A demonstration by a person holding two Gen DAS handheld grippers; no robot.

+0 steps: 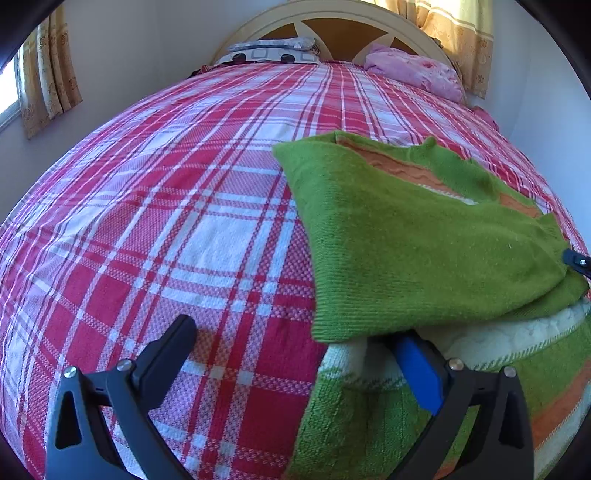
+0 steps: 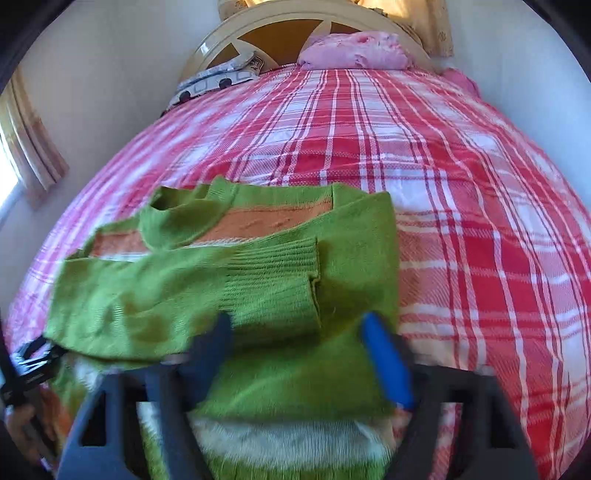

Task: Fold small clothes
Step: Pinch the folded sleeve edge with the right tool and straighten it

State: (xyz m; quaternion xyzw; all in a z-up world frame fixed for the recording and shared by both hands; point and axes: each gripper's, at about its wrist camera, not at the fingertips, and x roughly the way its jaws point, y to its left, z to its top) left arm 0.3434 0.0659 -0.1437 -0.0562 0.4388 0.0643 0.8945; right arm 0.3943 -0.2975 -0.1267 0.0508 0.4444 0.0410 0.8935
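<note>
A small green knit sweater [image 1: 406,236] with orange and white stripes lies on the red-and-white plaid bedcover [image 1: 166,229], its green sleeves folded across the body. In the left wrist view my left gripper [image 1: 299,350] stands wide open at the sweater's left edge. Its black finger rests over bare plaid, and its blue-padded finger [image 1: 419,373] sits on the striped body just under the folded sleeve's edge. In the blurred right wrist view my right gripper [image 2: 299,339] hovers over the sweater [image 2: 258,280], jaws apart above the green fabric, the pads not visibly pressing on it.
At the far end, a patterned pillow [image 1: 273,51] and a pink bundle of bedding [image 1: 413,70] lie against the cream headboard [image 1: 332,14]. Curtains [image 1: 48,88] hang at left and at back right. The bed's right side [image 2: 480,221] is bare plaid.
</note>
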